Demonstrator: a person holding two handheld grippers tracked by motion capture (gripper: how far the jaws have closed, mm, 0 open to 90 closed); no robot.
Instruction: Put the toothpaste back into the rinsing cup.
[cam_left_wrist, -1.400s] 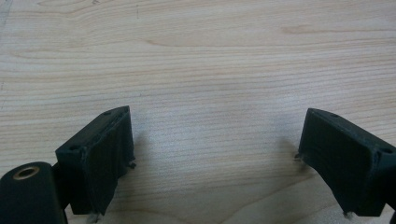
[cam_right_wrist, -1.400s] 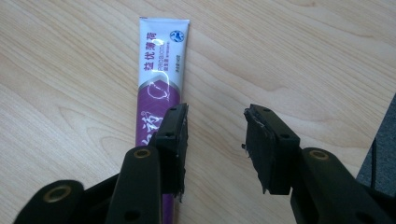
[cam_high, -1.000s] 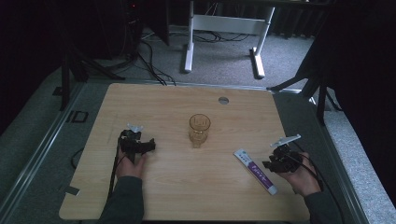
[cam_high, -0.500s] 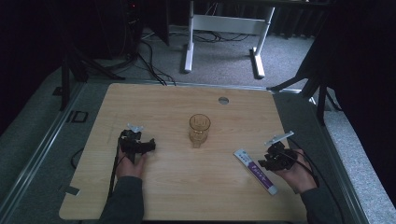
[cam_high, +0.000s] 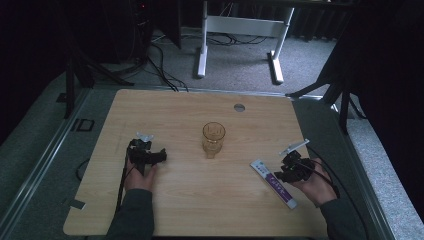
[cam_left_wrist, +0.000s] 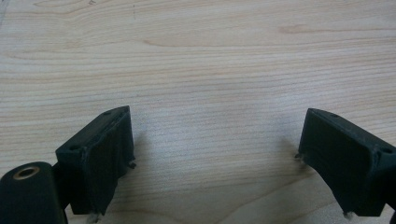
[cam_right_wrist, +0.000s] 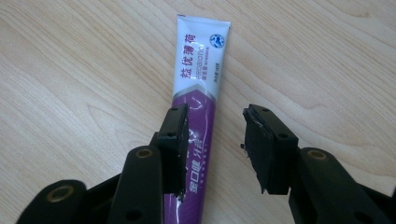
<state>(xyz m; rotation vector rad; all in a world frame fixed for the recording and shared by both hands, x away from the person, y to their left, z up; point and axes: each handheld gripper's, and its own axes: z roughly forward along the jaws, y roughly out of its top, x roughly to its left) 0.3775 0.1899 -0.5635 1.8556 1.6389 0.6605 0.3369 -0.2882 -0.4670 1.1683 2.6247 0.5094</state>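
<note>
My right claw (cam_right_wrist: 212, 140) straddles the toothpaste tube (cam_right_wrist: 198, 88), jaws half-spread and not yet pinching, lined up to grasp. My left claw (cam_left_wrist: 212, 154) rests spread, empty.

Toothpaste tube (cam_right_wrist: 196, 98): white at the flat end, purple over the rest, purple and blue print on the white, white characters on the purple. Right gripper (cam_right_wrist: 215, 142): black, brass-coloured rivets. Left gripper (cam_left_wrist: 215, 158): black as well. Glass (cam_high: 213, 138): amber-tinted, see-through. Table (cam_high: 190, 200): pale wood, fine brown grain lines. Floor (cam_high: 240, 65): grey carpet
</note>
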